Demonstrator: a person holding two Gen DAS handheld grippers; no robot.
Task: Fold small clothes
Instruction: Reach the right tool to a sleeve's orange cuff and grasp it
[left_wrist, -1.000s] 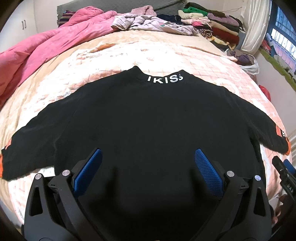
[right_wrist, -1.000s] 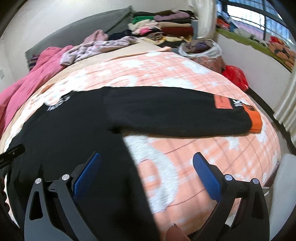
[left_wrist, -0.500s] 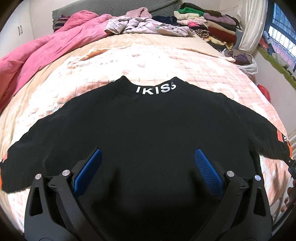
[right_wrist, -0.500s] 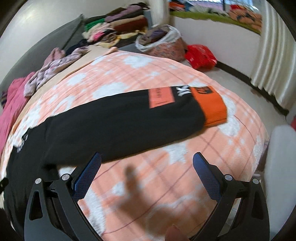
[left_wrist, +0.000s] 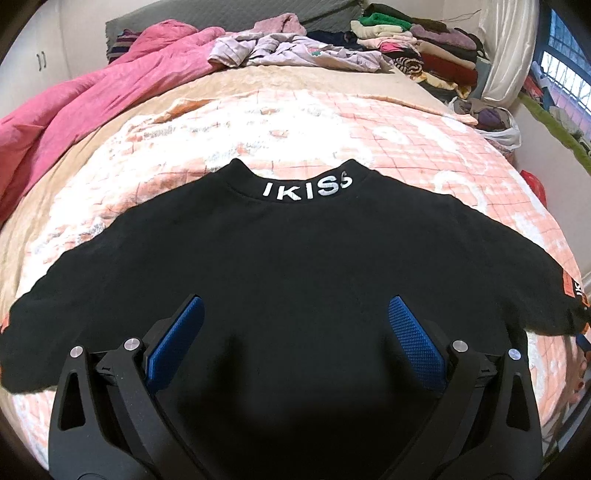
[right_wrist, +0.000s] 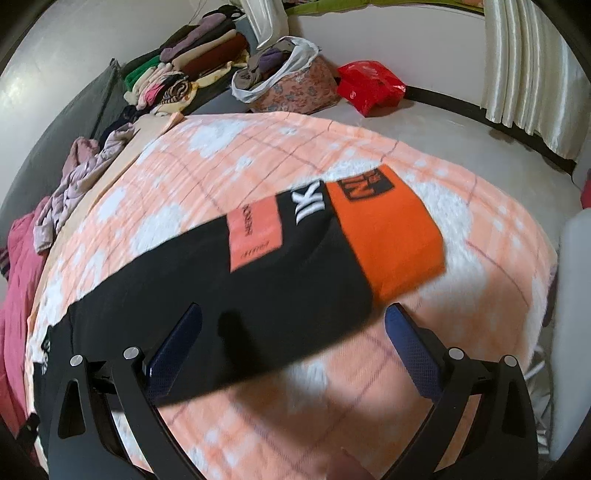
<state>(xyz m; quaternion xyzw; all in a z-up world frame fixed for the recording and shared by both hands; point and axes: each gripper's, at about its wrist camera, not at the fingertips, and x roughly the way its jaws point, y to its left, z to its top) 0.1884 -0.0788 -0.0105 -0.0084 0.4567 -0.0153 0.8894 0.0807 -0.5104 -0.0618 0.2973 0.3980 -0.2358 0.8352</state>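
Two grippers were spread wide and grasping nothing as you worked over the bed (left_wrist: 332, 122). Furthest left in the left wrist view, a pink quilt (left_wrist: 92, 99) lay bunched along the bed's edge. Your left gripper (left_wrist: 295, 325) hung above the lower body of the black sweatshirt (left_wrist: 295, 266), which lay flat on the peach checked blanket (left_wrist: 295, 122) with both sleeves stretched out and the white lettering on its collar (left_wrist: 306, 188) facing away from you. Folded clothes (left_wrist: 413, 48) were stacked at the far right corner. Your right gripper (right_wrist: 291, 325) hovered over the right sleeve (right_wrist: 240, 295), its jaws released, with the orange cuff (right_wrist: 388, 236) just ahead of the right finger. A red bag (right_wrist: 369, 85) sat on the floor beyond the bed.
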